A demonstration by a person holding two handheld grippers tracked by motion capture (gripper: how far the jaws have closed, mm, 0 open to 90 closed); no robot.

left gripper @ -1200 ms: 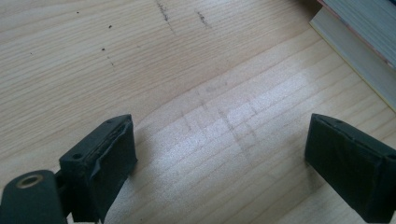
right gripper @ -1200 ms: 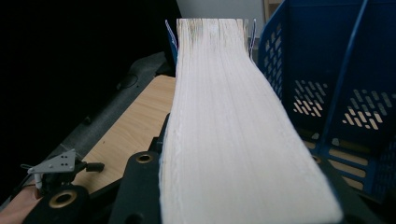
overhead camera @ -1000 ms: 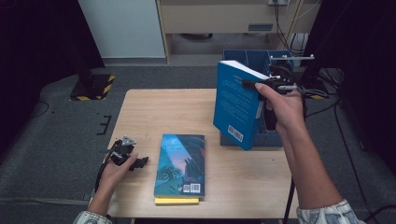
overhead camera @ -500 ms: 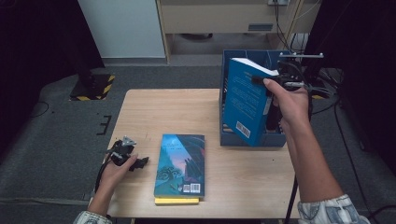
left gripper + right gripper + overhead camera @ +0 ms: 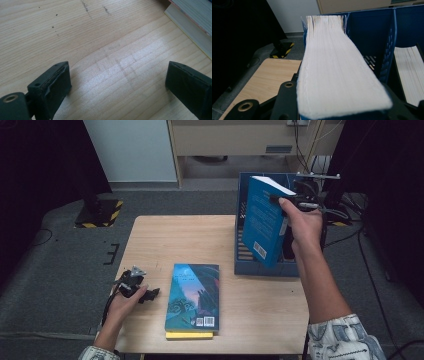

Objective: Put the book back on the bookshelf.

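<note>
The right gripper (image 5: 292,202) is pinching a thick blue book (image 5: 262,220) across its covers, holding it upright and slightly tilted over the near left corner of the blue rack (image 5: 260,268) at the far right of the table (image 5: 165,240). From the right gripper view the page block (image 5: 334,62) runs away from the jaws, which clamp it on both sides, with the rack's slots behind it and another book (image 5: 409,72) already standing in a slot to the right.

It looks a fairly heavy paperback, stiff enough when squeezed flat, though its glossy cover could slide in the pads; a grip across the covers near the top edge, as now, lets it hang straight. The right forearm reaches far forward, wrist raised, hand wrapped on the tool.

The left gripper (image 5: 137,287) rests low at the near left of the table, jaws spread wide with nothing but bare wood between them. A stack of books (image 5: 192,300) lies flat just to its right.
</note>
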